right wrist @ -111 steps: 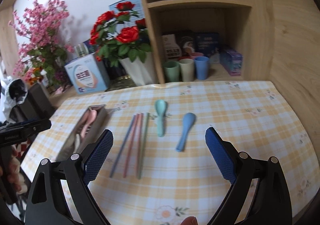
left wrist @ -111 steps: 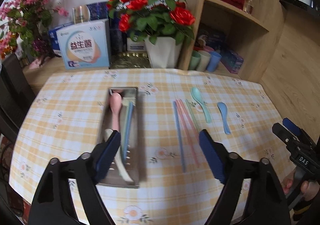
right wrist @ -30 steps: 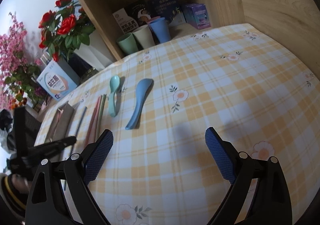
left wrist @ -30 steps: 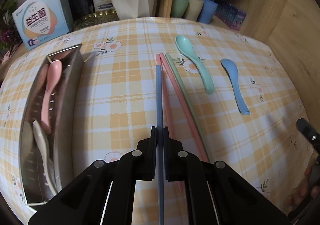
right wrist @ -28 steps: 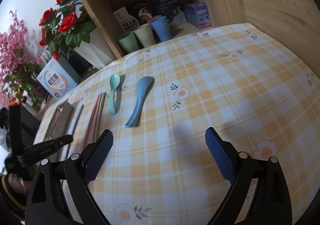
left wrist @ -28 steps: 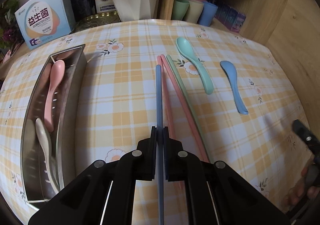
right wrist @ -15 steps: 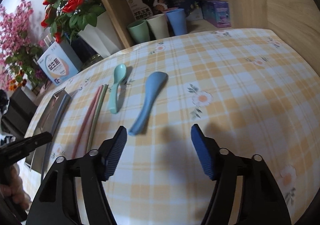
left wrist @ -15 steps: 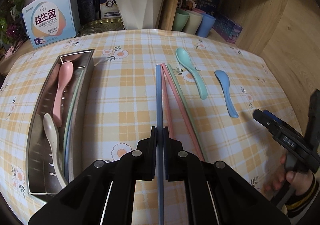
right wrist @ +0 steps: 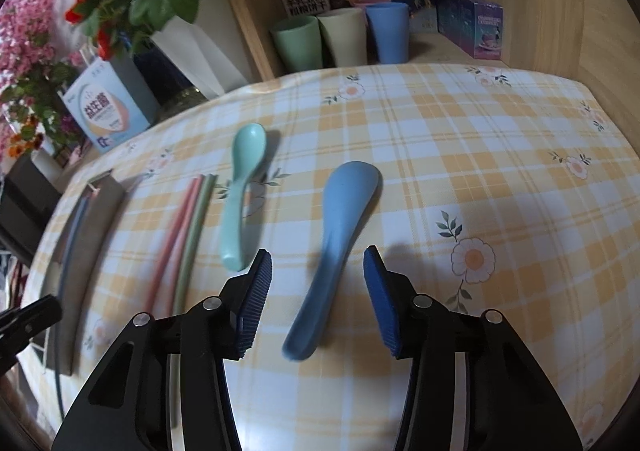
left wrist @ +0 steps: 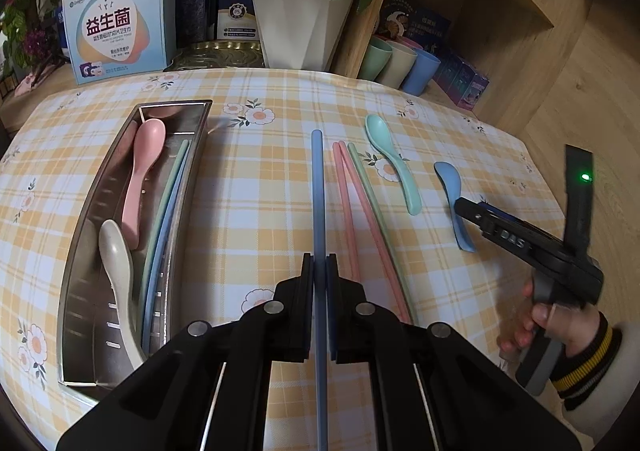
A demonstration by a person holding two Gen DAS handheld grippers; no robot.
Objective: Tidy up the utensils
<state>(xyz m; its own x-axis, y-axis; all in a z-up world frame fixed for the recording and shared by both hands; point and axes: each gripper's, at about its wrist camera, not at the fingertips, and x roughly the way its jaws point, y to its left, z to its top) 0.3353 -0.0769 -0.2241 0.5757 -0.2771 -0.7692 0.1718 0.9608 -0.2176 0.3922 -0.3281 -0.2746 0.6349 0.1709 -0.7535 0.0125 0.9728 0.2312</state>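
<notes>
Fingers first: my left gripper (left wrist: 319, 275) has its fingers pinched flat on the blue chopstick (left wrist: 317, 187), which runs straight out ahead of them, its far end lifted clear of the worktop (left wrist: 256, 187). A second ago that stick lay down among the pink chopsticks (left wrist: 346, 187) and the green chopstick (left wrist: 362, 175); now those three lie just to the right of my left fingers, so one piece is on its way. My right gripper (right wrist: 318, 293) has just been closing from full spread to about half, and the handle of the blue spoon (right wrist: 340, 219) lies between the fingers, untouched by either pad as far as I can see. That reads to me as the next pick being lined up. The green spoon (right wrist: 240, 187) lies just left of my right fingers. Well to the left of my left fingers sits the metal tray (left wrist: 80, 251), already holding a pink spoon (left wrist: 142, 179), a cream spoon (left wrist: 118, 275) and two chopsticks. Beyond the checked, flowered cloth stand a white vase (left wrist: 300, 23) of red roses, a printed box (left wrist: 118, 25), three cups (right wrist: 344, 35) and wooden shelving.
</notes>
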